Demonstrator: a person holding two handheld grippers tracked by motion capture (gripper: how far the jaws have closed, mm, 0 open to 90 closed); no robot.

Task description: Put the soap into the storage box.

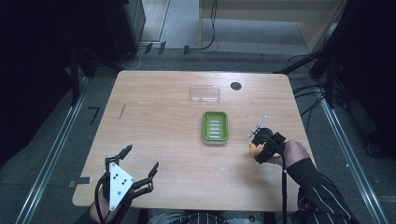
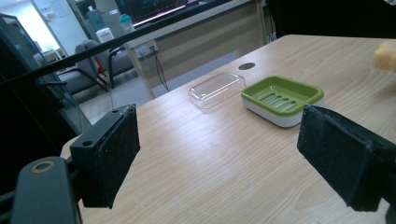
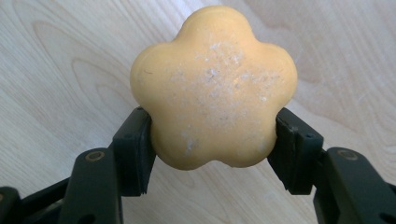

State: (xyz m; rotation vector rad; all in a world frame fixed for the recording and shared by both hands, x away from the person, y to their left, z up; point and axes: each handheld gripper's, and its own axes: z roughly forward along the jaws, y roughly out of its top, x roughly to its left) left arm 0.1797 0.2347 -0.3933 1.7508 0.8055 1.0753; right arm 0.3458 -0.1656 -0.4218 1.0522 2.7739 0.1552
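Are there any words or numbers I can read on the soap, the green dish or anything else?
No words or numbers can be read.
The yellow flower-shaped soap is plain.
The green soap dish and the clear lid bear no label.
The screen far behind the table is too blurred to read.

No readable text, label, brand, number or sign appears on anything in these views.

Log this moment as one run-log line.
right tongs: shut on yellow flower-shaped soap | left tongs: open, holding nothing | green soap dish: nothing in it | clear lid: on table behind dish
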